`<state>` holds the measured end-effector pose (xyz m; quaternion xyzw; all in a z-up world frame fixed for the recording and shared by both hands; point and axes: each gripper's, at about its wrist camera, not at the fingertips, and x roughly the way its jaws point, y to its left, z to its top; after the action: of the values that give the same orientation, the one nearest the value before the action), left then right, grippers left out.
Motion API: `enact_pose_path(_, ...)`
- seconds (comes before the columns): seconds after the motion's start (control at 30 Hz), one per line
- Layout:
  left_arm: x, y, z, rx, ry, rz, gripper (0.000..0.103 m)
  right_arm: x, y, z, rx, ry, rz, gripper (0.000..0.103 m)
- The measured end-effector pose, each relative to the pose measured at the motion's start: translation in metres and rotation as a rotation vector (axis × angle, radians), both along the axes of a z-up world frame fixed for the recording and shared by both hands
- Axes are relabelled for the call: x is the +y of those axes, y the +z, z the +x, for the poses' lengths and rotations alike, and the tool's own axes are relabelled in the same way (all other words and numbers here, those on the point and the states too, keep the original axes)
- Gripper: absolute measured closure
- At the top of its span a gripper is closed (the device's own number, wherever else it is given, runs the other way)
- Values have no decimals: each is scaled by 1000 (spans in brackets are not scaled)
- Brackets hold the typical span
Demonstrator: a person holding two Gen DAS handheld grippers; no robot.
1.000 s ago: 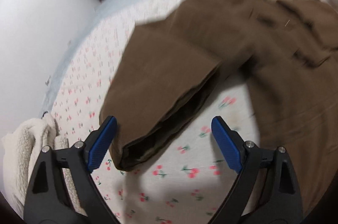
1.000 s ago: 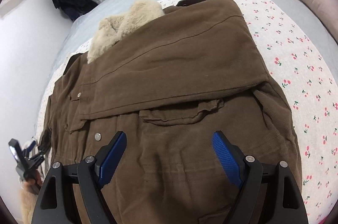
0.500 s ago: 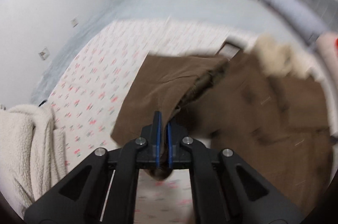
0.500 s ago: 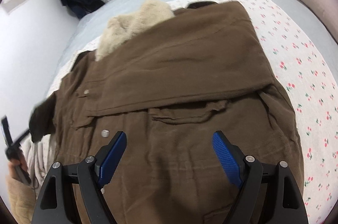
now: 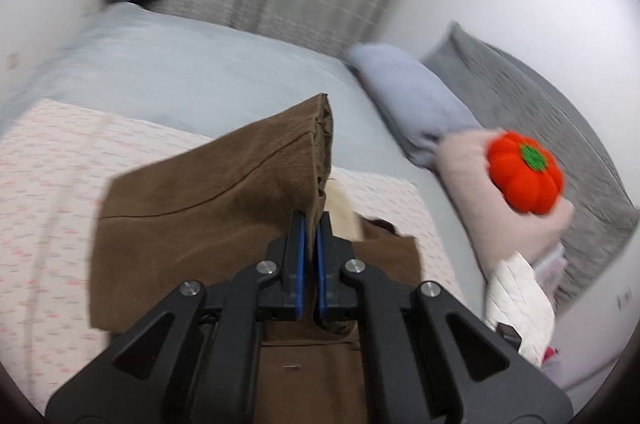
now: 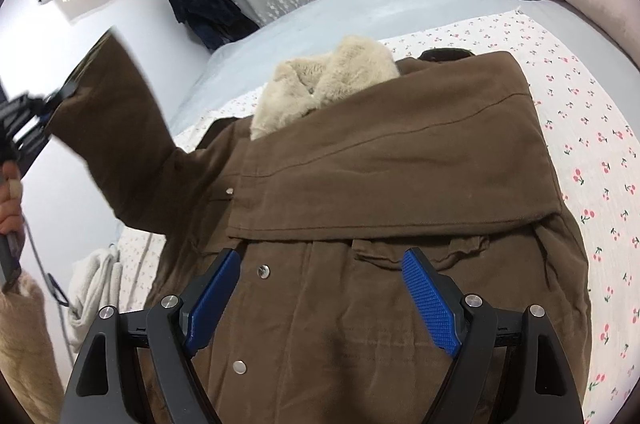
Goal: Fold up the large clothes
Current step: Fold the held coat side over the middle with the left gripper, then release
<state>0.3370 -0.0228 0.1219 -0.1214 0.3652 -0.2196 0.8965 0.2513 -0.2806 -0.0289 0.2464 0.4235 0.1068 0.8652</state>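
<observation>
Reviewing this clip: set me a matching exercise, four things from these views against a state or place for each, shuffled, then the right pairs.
Things:
1. left tool
2. right tool
3. fur collar
4. pumpkin cushion

States or places:
A. open, hanging above the jacket's front
B. on the pink pillow at the head of the bed
C. shut on the sleeve cuff
D. peeking out above the folded-over sleeve

Pairs: 1-C, 2-A, 3-D, 4-B
</observation>
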Motion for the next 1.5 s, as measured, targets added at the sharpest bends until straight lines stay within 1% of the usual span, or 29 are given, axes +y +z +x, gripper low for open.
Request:
enact_pose_path(0.13,-65,-43,5,71,-172,-33,95,-22,1,2,-31,-41,76,18)
enact_pose_path(0.2,-91,-67,5,140,-322,-34,88,-35,-3,3,-38,-67,131,18)
enact_pose_path(0.23,-95,-74,3,156,-352,-37,84,-40,-6,5,-39,-75,162,18)
enact_pose_path(0.27,-93,-79,0,150,-346,-30,71,-44,-8,6,-40,-82,187,18)
enact_pose_path(0.3,-86,-81,-3,124,-326,-11,62,-48,-11,8,-39,-88,212,18)
enact_pose_path(0.33,-79,-81,-5,104,-307,-2,46,-50,-14,11,-38,-89,234,18)
enact_pose_path(0.37,-68,-81,-8,74,-266,10,41,-50,-14,11,-38,-89,234,18)
enact_pose_path(0.47,-16,-87,-9,34,-143,26,41,-49,-24,29,-32,-73,278,18)
enact_pose_path(0.5,6,-91,-8,26,-75,38,41,-48,-29,33,-23,-70,292,18)
enact_pose_path(0.6,70,-118,-11,12,109,88,41,-38,-48,48,32,-52,315,22)
enact_pose_path(0.67,107,-140,-14,51,209,72,41,-30,-60,57,53,-46,309,26)
enact_pose_path(0.7,125,-154,-16,79,255,46,41,-25,-65,62,62,-37,302,29)
enact_pose_path(0.8,156,-190,-19,130,323,-22,44,-6,-81,75,89,-15,241,39)
enact_pose_path(0.83,161,-199,-15,157,333,-13,46,3,-84,76,88,-10,183,40)
enact_pose_path(0.87,164,-208,-11,183,358,26,51,9,-83,77,78,-5,131,47)
enact_pose_path(0.9,161,-212,-7,187,371,23,52,15,-80,77,62,4,78,69)
enact_pose_path(0.93,165,-215,-6,193,366,-6,53,20,-74,77,46,8,38,83)
enact_pose_path(0.97,168,-217,-6,203,354,-33,59,23,-66,77,23,8,29,91)
enact_pose_path(1.0,166,-212,-3,194,342,-37,60,25,-54,74,-22,2,15,92)
enact_pose_path(1.03,163,-203,0,163,334,-22,60,29,-39,71,-75,-3,-6,93)
enact_pose_path(1.1,150,-182,4,67,325,36,60,32,-15,66,-162,-15,-24,94)
enact_pose_path(1.17,140,-176,11,25,314,65,58,31,-5,64,-215,-42,-48,94)
enact_pose_path(1.2,137,-180,17,29,307,65,58,29,-8,66,-209,-55,-66,94)
enact_pose_path(1.27,130,-195,26,54,309,72,57,26,-36,75,-120,-89,-123,93)
enact_pose_path(1.3,125,-208,29,72,296,86,57,26,-36,75,-120,-89,-123,91)
enact_pose_path(1.37,113,-216,35,84,278,154,57,27,-84,88,48,-88,-187,86)
enact_pose_path(1.4,106,-213,35,63,270,200,57,27,-78,87,22,-91,-188,82)
enact_pose_path(1.43,100,-207,34,33,259,224,57,25,-71,86,14,-93,-192,81)
enact_pose_path(1.5,90,-191,35,-35,215,211,57,21,-53,79,-47,-108,-184,76)
